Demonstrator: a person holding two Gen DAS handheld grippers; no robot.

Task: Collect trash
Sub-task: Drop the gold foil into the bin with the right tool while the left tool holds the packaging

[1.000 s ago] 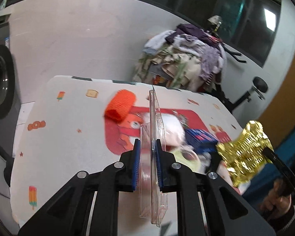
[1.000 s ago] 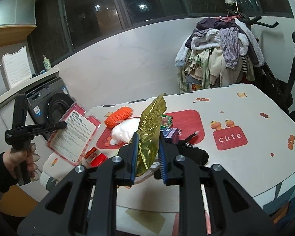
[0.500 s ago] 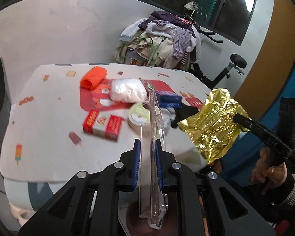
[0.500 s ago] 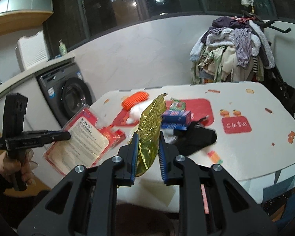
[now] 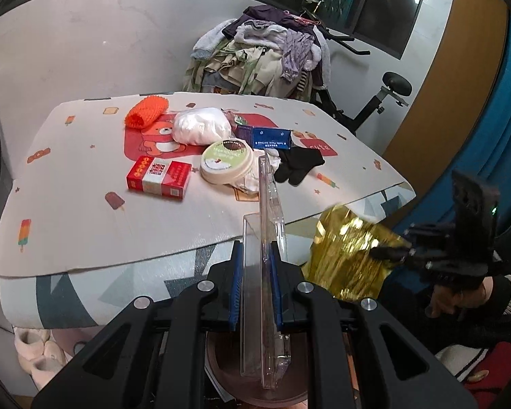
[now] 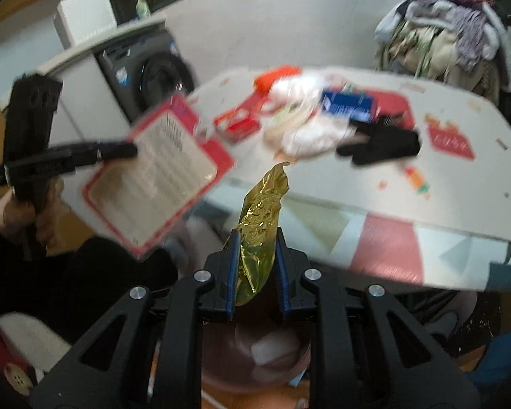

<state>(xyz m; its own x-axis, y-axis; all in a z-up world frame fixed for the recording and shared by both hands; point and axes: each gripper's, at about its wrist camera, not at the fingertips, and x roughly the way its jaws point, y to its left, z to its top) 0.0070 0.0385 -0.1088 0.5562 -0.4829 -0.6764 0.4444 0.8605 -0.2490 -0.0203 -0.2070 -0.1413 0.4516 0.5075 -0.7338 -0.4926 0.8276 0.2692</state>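
Your left gripper [image 5: 256, 284]: matt black plastic arms, blue ribbed pads, bright metal screw heads. It clamps a blister pack [image 5: 268, 255] of clear, glossy, smooth plastic with a printed card backing. Your right gripper [image 6: 257, 272], same build, pinches a foil wrapper [image 6: 260, 225]: gold, metallic, shiny, heavily crinkled. Table cover [image 5: 68, 218]: matt, finely textured, printed. Red box [image 5: 158, 177]: glossy card. Orange net [image 5: 146, 112]: rough foam mesh. Glove [image 5: 298, 165]: black knit cloth, matt.
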